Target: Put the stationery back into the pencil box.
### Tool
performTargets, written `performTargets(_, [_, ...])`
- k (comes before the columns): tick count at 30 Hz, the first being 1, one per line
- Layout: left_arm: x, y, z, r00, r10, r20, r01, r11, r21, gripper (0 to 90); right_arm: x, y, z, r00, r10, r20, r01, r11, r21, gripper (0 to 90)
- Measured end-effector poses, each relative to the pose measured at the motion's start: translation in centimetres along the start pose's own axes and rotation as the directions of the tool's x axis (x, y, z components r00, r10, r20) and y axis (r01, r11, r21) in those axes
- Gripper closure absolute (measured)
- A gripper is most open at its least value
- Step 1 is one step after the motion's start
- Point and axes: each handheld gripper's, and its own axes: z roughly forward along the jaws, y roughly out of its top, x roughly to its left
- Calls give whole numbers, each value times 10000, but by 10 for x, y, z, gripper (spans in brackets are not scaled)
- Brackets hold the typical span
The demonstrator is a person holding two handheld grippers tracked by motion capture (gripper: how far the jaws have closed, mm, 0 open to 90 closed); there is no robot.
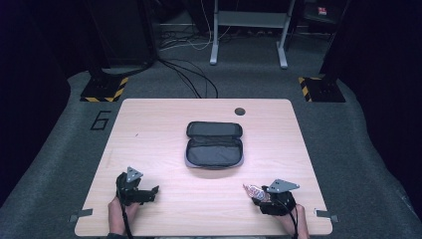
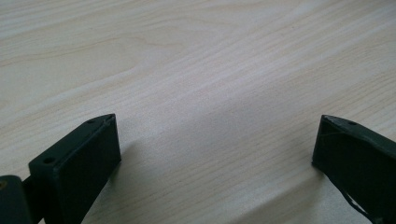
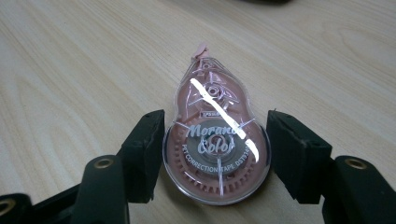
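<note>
A pink, clear-shelled correction tape roller [image 3: 215, 149] lies flat on the wooden table [image 1: 209, 199], its tip pointing away from the camera. My right gripper [image 3: 217, 126] is shut on it, one black jaw pressed against each side of its round body. In the high view the roller [image 1: 253, 191] pokes out of the right gripper [image 1: 260, 197] near the table's front right. My left gripper [image 2: 218, 121] stands open over bare wood, with nothing between its jaws; from above, the left gripper [image 1: 149, 192] sits at the front left. A dark pencil case [image 1: 215, 144] lies unzipped and open in the middle of the table.
A round cable hole [image 1: 240, 111] sits near the table's far edge. Metal brackets [image 1: 79, 216] stick out at the front corners. Beyond the table are grey carpet, loose cables [image 1: 191, 74] and a white desk frame [image 1: 249, 30].
</note>
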Motion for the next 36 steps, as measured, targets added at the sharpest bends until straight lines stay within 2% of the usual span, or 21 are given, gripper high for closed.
performTargets(5, [0, 0, 0, 10000, 0, 0, 0, 10000, -3, 8, 1, 2, 1, 9999, 4, 143, -5, 10000, 58, 390])
performTargets(6, [0, 0, 0, 10000, 3, 2, -3, 10000, -3, 9, 2, 2, 1, 9998, 133, 122, -134, 9999, 51, 390])
performTargets(12, [1, 0, 0, 9999, 99, 13, -99, 9999, 71, 8, 6, 4, -1, 9993, 299, 230, -294, 9994, -187, 390])
performTargets(17, [1, 0, 0, 10000, 99, 12, -99, 9999, 70, 8, 6, 8, -3, 9995, 173, 250, -166, 9995, -271, 391])
performTargets(18, [0, 0, 0, 10000, -5, 0, 5, 10000, -10, 8, 6, 9, -3, 9995, 132, 274, -123, 9994, -332, 390])
performTargets(21, [0, 0, 0, 10000, 1, 3, -1, 10000, -4, 8, 7, 11, -5, 9993, 161, 329, -143, 9984, -542, 391])
performTargets(24, [0, 0, 0, 10000, 6, 2, -6, 10000, 0, 8, 8, 14, -6, 9993, 168, 344, -149, 9985, -533, 391])
performTargets(29, [1, 0, 0, 10000, 90, 10, -90, 9999, 69, 9, 9, 21, -6, 9989, -128, 454, 155, 9981, -596, 391])
performTargets(32, [1, 0, 0, 10000, 87, 14, -87, 9999, 70, 8, 12, 27, -6, 9992, -127, 377, 150, 9980, -609, 391])
performTargets(36, [1, 0, 0, 10000, 95, 11, -95, 9999, 65, 8, 13, 40, -8, 9981, -437, 431, 465, 9967, -672, 391])
